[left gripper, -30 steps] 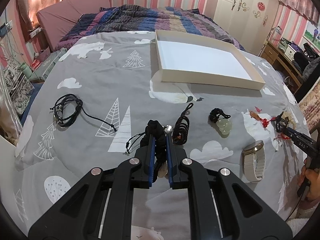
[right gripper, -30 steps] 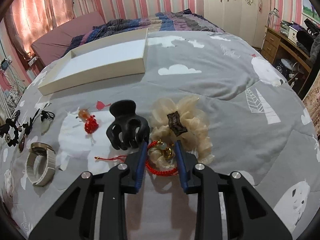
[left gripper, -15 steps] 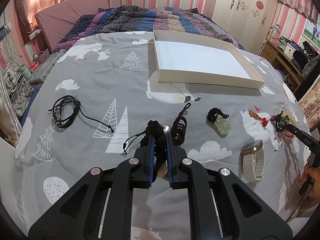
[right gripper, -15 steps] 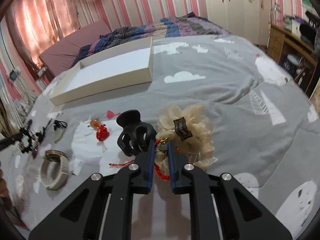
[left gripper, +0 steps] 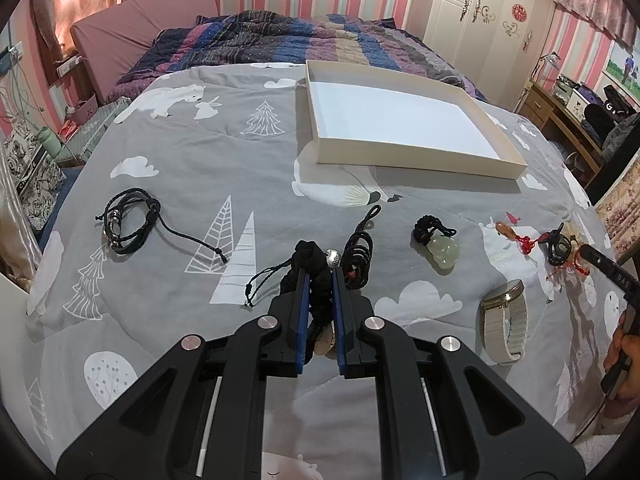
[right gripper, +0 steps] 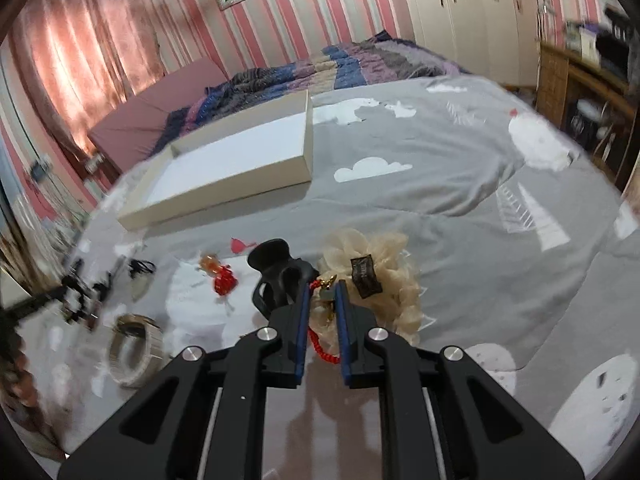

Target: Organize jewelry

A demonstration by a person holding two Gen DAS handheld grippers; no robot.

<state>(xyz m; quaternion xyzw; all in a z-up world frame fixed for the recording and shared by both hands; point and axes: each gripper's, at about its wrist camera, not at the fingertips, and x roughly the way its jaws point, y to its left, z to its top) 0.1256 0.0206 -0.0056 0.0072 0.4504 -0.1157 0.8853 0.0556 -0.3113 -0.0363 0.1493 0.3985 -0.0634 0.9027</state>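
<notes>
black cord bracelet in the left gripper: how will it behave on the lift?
The black cord bracelet probably goes floppy: it is braided cord, bunched between the left gripper fingers. Loose tails trail onto the quilt, so they will likely dangle. It looks light; the metal bead may swing.

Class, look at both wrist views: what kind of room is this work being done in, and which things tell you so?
Almost certainly a bedroom in a home. The jewelry lies on a bed's grey printed duvet, a striped quilt is bunched toward the head, and a white wardrobe stands against pink striped walls.
</notes>
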